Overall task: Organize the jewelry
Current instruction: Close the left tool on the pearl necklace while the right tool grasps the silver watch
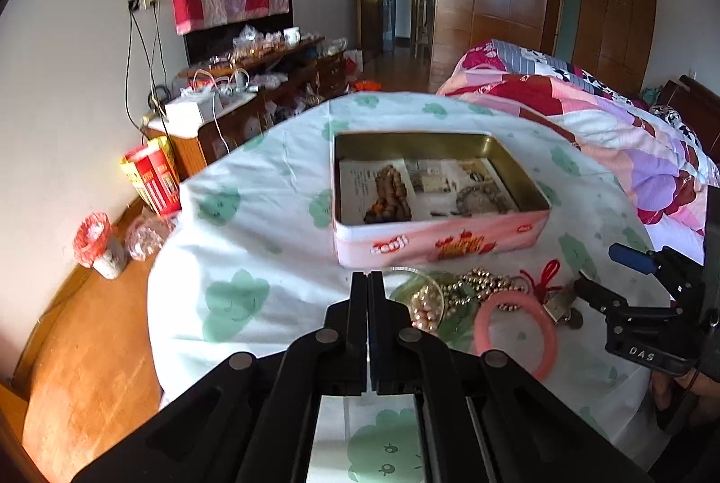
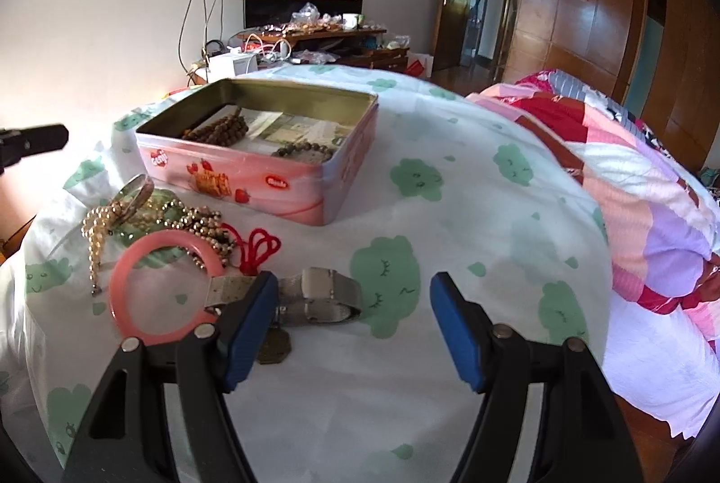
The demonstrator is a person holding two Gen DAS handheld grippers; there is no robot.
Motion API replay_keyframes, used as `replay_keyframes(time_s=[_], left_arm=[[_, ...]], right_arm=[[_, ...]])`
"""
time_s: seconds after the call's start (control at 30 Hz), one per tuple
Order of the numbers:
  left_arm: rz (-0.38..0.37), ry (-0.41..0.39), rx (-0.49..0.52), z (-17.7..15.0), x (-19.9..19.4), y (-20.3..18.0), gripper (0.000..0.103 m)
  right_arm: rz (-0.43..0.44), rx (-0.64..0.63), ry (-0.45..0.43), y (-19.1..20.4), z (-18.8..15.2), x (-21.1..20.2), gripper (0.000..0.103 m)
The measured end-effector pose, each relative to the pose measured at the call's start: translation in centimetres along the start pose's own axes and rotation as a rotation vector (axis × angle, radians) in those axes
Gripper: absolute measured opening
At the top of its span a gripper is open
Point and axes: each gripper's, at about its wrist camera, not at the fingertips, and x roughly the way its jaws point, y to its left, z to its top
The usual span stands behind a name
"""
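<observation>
Left gripper (image 1: pixel 368 280) is closed tight on nothing. Right gripper (image 2: pixel 353 325) is wide open and empty. Pink tin (image 2: pixel 252 172) sits on the desk (image 2: pixel 450 240), long side running from 8 to 2 o'clock. Pink bangle (image 2: pixel 135 280) lies flat at the tin's 7 o'clock.

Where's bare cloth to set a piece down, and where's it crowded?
Free: cloth right of the pink tin, toward the quilt. Crowded: in front of the tin, where bead chains, pink bangle and mesh watch lie bunched.
</observation>
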Motion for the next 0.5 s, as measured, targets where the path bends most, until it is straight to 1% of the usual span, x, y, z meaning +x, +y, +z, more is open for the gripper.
replay_keyframes(time_s=[0.1,0.2,0.23,0.27,0.3,0.33,0.4,0.43,0.47,0.5], left_arm=[[-0.017,0.041,-0.022,-0.4,1.2,0.4,0.001],[-0.029,0.077,-0.039,-0.9,2.3,0.6,0.010],[-0.025,0.084,-0.044,-1.1,2.6,0.6,0.023],[-0.019,0.095,-0.051,-1.4,3.0,0.7,0.045],[-0.017,0.092,-0.059,-1.6,3.0,0.8,0.054],[-0.016,0.082,-0.064,-1.7,2.8,0.8,0.065],[-0.024,0.075,-0.054,-1.9,2.6,0.5,0.066],[-0.033,0.075,-0.046,-1.9,2.5,0.2,0.066],[-0.036,0.072,-0.041,-1.9,2.4,0.1,0.066],[-0.036,0.070,-0.037,-2.0,2.3,-0.2,0.066]], right_arm=[[0.026,0.017,0.007,0.0,0.0,0.2,0.072],[0.043,0.020,0.017,0.0,0.2,0.5,0.071],[0.058,0.028,0.020,-0.1,0.1,0.5,0.069],[0.079,0.035,0.025,-0.1,0.1,0.6,0.062],[0.100,0.042,0.031,-0.2,0.1,0.7,0.057],[0.120,0.048,0.035,-0.2,0.0,0.6,0.055],[0.145,0.047,0.038,0.0,0.0,0.6,0.042],[0.143,0.041,0.036,0.1,0.0,0.5,0.041],[0.132,0.034,0.034,0.2,0.0,0.5,0.037],[0.130,0.036,0.032,0.2,0.0,0.5,0.036]])
